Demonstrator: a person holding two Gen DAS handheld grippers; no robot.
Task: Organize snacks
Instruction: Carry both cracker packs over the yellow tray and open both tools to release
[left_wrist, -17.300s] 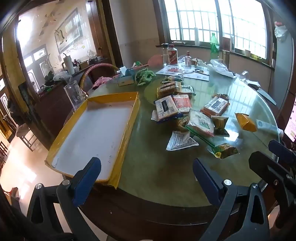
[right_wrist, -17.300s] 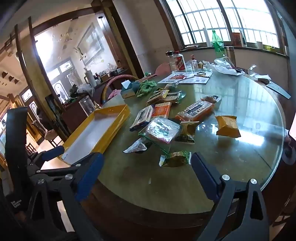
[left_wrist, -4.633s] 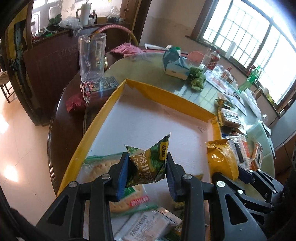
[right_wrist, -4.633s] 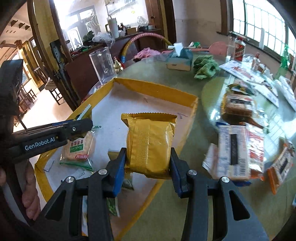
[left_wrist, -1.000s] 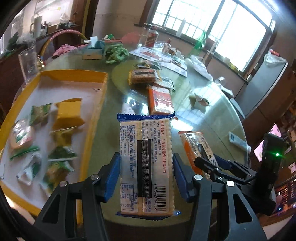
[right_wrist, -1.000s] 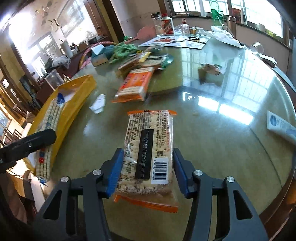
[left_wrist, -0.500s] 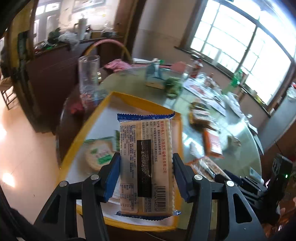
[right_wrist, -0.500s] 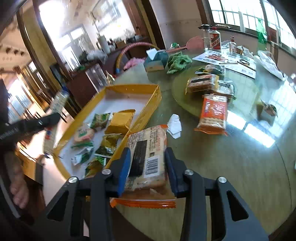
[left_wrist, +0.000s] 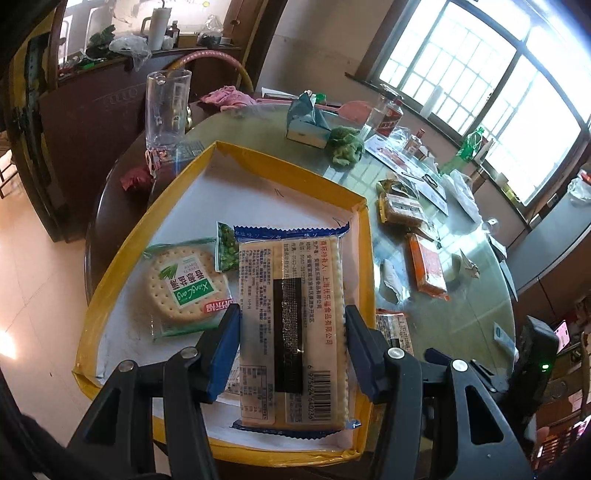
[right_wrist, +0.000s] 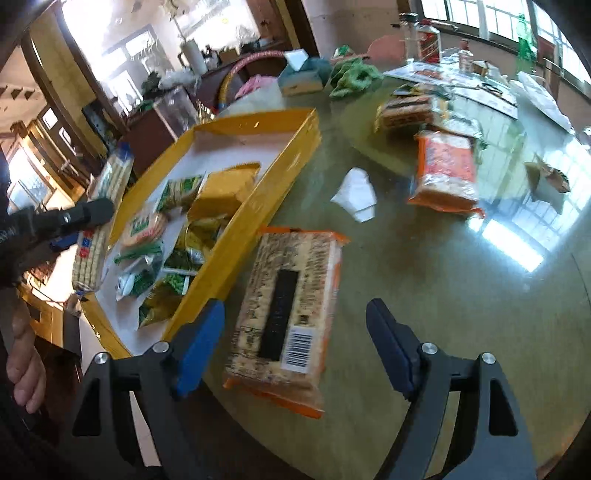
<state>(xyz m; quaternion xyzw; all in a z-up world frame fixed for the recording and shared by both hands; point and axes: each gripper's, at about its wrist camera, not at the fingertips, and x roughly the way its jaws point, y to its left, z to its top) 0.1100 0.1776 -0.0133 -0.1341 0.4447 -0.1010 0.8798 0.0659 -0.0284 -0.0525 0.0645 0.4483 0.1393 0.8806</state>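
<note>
My left gripper (left_wrist: 291, 350) is shut on a blue-edged cracker pack (left_wrist: 291, 325), held over the near part of the yellow tray (left_wrist: 364, 236). The pack also shows in the right wrist view (right_wrist: 99, 221) above the tray's left side. In the tray lie a round biscuit pack (left_wrist: 184, 288), a yellow bag (right_wrist: 225, 190) and several small green packets (right_wrist: 166, 284). My right gripper (right_wrist: 295, 347) is open, its jaws wide apart. An orange-edged cracker pack (right_wrist: 288, 306) lies between them on the glass table, beside the tray's right wall (right_wrist: 258, 218).
On the table lie an orange snack pack (right_wrist: 445, 170), more packs behind it (right_wrist: 406, 107), a white wrapper (right_wrist: 356, 194), a tissue box (left_wrist: 306, 122), a green cloth (left_wrist: 345, 147), bottles and papers. A tall glass (left_wrist: 166, 107) stands behind the tray. The table edge is near.
My right gripper has opened and let the orange-edged cracker pack down on the table beside the tray. My left gripper has lowered the blue-edged pack closer over the tray.
</note>
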